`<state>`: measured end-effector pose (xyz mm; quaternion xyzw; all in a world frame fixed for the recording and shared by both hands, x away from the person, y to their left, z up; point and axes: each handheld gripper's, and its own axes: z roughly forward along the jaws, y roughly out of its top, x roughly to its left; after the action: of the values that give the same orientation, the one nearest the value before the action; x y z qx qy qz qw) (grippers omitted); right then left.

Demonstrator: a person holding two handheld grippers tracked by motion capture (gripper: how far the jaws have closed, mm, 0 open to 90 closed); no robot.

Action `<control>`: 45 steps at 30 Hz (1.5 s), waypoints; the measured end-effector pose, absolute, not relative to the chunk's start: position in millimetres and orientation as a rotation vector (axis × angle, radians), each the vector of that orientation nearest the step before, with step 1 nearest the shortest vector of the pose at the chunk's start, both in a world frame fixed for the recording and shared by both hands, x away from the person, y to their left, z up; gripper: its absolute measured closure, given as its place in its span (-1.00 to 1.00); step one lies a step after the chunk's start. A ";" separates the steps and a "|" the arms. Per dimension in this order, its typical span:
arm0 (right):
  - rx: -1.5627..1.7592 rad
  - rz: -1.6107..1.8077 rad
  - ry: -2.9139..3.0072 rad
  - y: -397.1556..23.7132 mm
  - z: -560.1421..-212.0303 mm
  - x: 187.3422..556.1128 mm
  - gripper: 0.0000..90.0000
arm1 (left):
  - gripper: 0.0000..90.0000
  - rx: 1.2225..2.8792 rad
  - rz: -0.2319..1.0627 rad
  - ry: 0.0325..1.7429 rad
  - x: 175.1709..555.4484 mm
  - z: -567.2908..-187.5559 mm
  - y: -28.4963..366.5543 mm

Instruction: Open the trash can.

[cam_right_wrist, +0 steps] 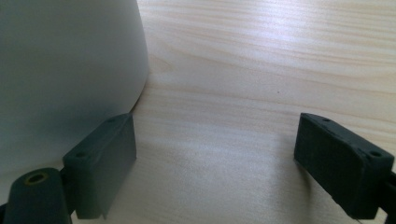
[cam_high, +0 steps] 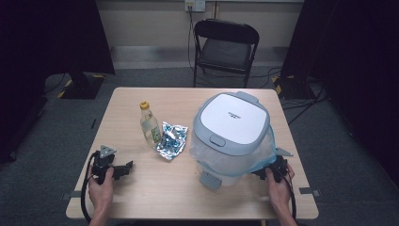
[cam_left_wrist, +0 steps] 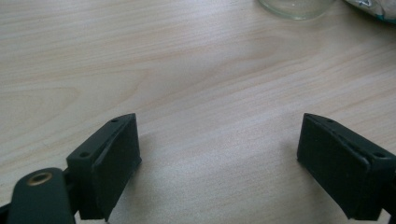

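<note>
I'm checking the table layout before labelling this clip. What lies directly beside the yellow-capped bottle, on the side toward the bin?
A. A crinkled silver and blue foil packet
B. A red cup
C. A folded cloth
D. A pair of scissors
A: in the high view a crinkled silver and blue foil packet lies on the table right next to the bottle, between it and the lidded bin.

Both grippers showing black blocky jaws w/ screw holes, black cables trailing; grey triangular plate topping left.
</note>
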<state>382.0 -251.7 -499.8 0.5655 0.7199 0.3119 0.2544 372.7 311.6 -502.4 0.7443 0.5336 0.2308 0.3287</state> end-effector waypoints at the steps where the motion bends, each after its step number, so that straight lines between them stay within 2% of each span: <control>1: 1.536 0.847 1.956 -251.7 -499.8 382.0 -0.74 | -0.72 1.946 0.603 1.396 372.7 -502.5 311.6; 14: 1.522 0.856 1.970 -252.8 -499.8 378.8 -0.74 | -0.71 1.945 0.605 1.400 357.6 -502.1 310.0; 21: 1.534 0.875 1.963 -252.5 -499.3 369.9 -0.70 | -0.64 1.924 0.602 1.410 351.7 -501.5 305.7; 25: 1.565 0.909 1.979 -252.6 -494.9 366.8 -0.68 | -0.63 1.905 0.590 1.367 348.1 -490.9 296.2; 28: 1.565 0.969 1.966 -252.0 -489.0 360.6 -0.65 | -0.63 1.867 0.615 1.293 343.0 -477.9 280.2; 30: 1.547 0.993 1.950 -250.9 -484.9 355.2 -0.66 | -0.62 1.851 0.573 1.235 341.6 -471.9 266.7; 33: 1.516 1.024 1.953 -249.2 -478.2 348.8 -0.67 | -0.60 1.908 0.546 1.126 344.9 -463.6 231.5; 34: 1.516 1.024 1.953 -249.2 -478.2 348.8 -0.67 | -0.60 1.908 0.546 1.126 344.9 -463.6 231.5; 39: 1.478 1.019 1.943 -248.2 -470.7 353.8 -0.64 | -0.58 1.935 0.498 1.022 365.0 -455.0 180.9; 43: 1.477 1.026 1.927 -249.9 -468.8 355.5 -0.63 | -0.57 1.936 0.511 0.990 374.1 -451.9 163.7; 45: 1.481 1.027 1.917 -249.8 -467.9 356.6 -0.63 | -0.57 1.926 0.468 0.985 382.1 -452.0 154.3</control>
<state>356.6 -249.8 -467.9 0.5447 0.7049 0.3776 0.2525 382.1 154.3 -452.0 0.7782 0.3979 0.1890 0.4476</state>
